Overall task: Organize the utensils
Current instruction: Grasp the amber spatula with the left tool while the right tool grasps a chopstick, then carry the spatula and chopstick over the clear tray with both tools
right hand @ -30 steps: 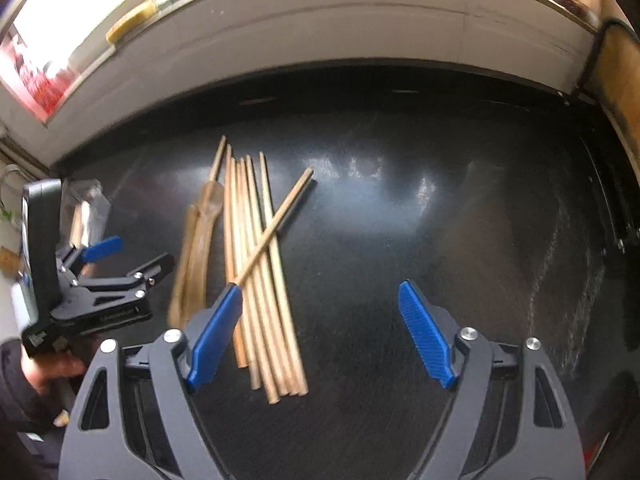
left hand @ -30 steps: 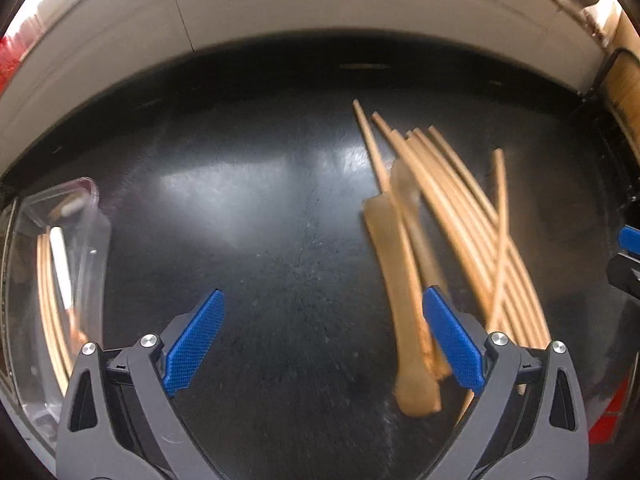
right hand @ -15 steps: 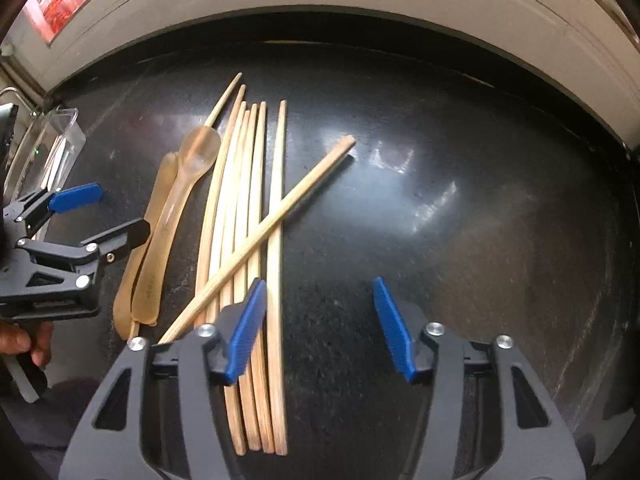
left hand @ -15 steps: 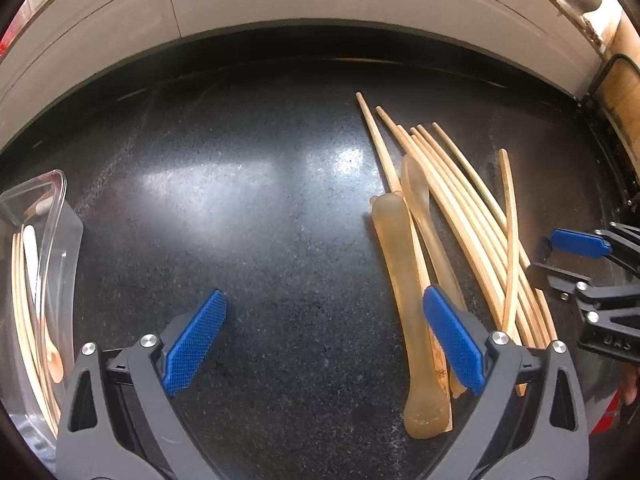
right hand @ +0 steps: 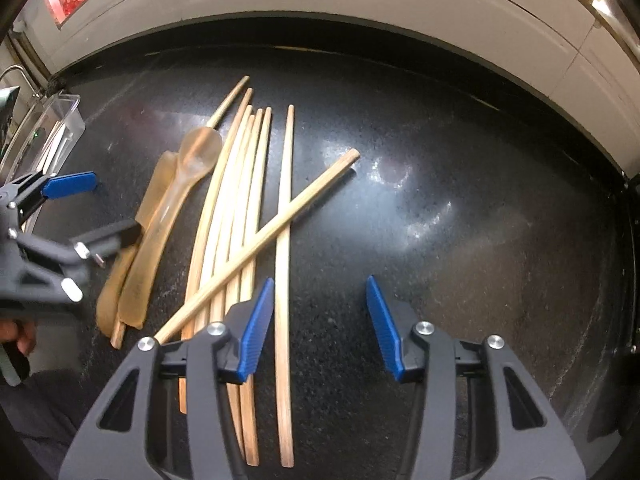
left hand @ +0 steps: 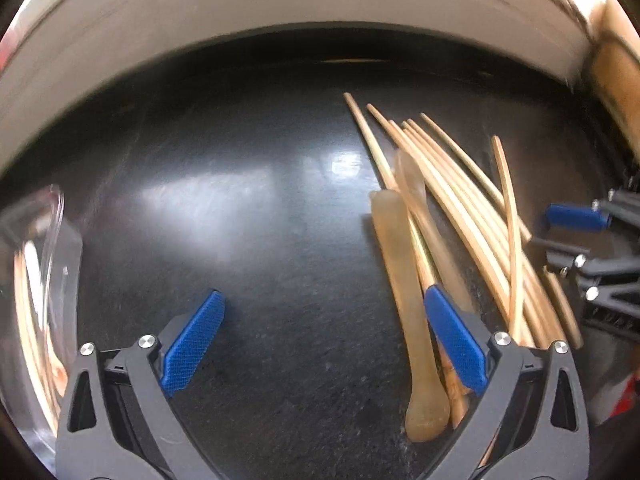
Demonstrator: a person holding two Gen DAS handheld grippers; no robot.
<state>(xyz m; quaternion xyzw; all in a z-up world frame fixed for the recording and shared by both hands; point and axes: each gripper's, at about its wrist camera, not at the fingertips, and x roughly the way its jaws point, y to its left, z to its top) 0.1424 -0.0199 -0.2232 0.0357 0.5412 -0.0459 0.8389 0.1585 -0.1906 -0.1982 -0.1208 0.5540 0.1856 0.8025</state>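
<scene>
Counter (right hand: pixel 460 168) of black stone carries a clear bin (right hand: pixel 60 120) at far left, then bundled chopsticks (right hand: pixel 240 200) beside amber spoons (right hand: pixel 176 200). Right tongs (right hand: pixel 320 320) are closing over one chopstick (right hand: pixel 285 280), pads not yet touching. Left tongs (left hand: pixel 320 332) stand spread, empty.
</scene>
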